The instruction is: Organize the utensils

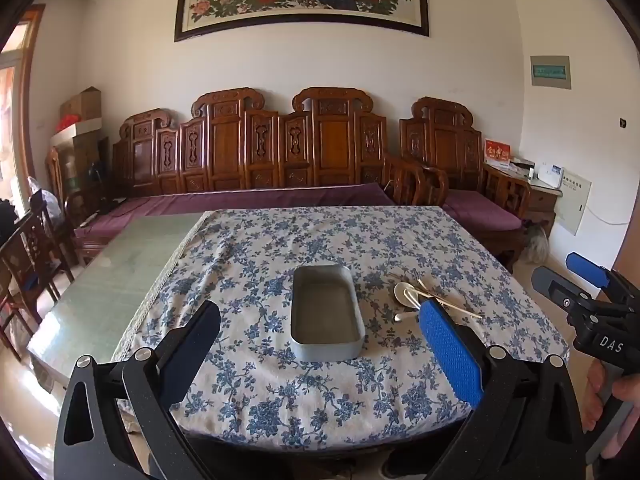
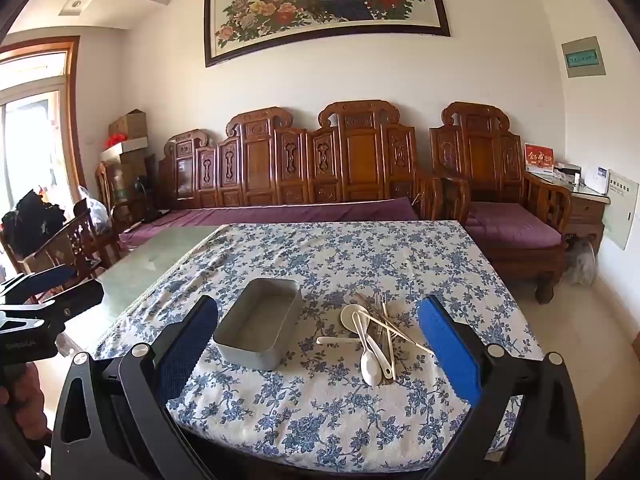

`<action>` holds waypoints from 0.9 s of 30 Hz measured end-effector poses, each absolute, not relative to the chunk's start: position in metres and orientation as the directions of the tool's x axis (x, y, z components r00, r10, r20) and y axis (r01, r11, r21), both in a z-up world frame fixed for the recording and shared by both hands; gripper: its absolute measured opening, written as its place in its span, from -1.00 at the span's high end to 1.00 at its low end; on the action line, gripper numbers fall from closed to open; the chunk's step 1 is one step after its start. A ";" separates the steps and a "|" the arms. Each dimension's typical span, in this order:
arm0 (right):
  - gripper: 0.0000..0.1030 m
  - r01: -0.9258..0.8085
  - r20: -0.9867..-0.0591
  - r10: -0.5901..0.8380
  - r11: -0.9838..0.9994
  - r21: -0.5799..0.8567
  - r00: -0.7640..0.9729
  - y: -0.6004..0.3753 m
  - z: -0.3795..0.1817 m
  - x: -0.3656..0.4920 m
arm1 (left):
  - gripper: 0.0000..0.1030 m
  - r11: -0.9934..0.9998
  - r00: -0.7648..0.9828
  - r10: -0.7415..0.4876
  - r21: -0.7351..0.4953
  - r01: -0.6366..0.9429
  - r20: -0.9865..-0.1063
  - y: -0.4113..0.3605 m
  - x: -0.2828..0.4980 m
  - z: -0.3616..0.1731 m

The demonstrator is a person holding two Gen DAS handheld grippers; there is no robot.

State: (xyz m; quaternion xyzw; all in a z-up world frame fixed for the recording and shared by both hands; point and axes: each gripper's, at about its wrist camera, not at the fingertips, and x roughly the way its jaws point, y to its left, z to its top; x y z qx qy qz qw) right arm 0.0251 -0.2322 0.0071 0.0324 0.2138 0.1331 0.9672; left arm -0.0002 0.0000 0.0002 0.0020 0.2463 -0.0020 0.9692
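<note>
One grey rectangular tin (image 2: 258, 326) sits on the blue-flowered tablecloth (image 2: 340, 412), and nothing lies inside it. At its 3 o'clock, just beside it, is one heap of utensils (image 2: 374, 334): three white spoons can be counted, one small spoon (image 2: 334, 340) lying crosswise at the heap's 9 o'clock, with several thin chopsticks and metal pieces crossed over them, too tangled to number.

The right wrist view shows the whole heap; in the left wrist view the near blue pad (image 1: 450, 354) covers part of it. The left view alone shows the right gripper (image 1: 576, 284) from the side, at 3 o'clock off the table edge.

The left gripper (image 1: 320, 344) is spread wide and carries nothing; the right gripper, likewise wide, carries nothing either.
</note>
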 end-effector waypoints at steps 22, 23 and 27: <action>-0.95 -0.245 -0.401 0.271 0.963 0.116 0.875 -0.231 0.010 0.023 | -0.88 1.000 0.890 -0.005 -0.002 0.004 -0.456 -0.001 -0.003 0.015; -0.95 -0.245 -0.401 0.270 0.963 0.115 0.875 -0.231 0.010 0.022 | -0.88 1.000 0.891 -0.006 -0.002 0.005 -0.454 -0.001 -0.004 0.016; -0.95 -0.245 -0.400 0.271 0.963 0.115 0.876 -0.231 0.012 0.023 | -0.88 1.000 0.891 -0.005 -0.003 0.005 -0.455 -0.001 -0.003 0.018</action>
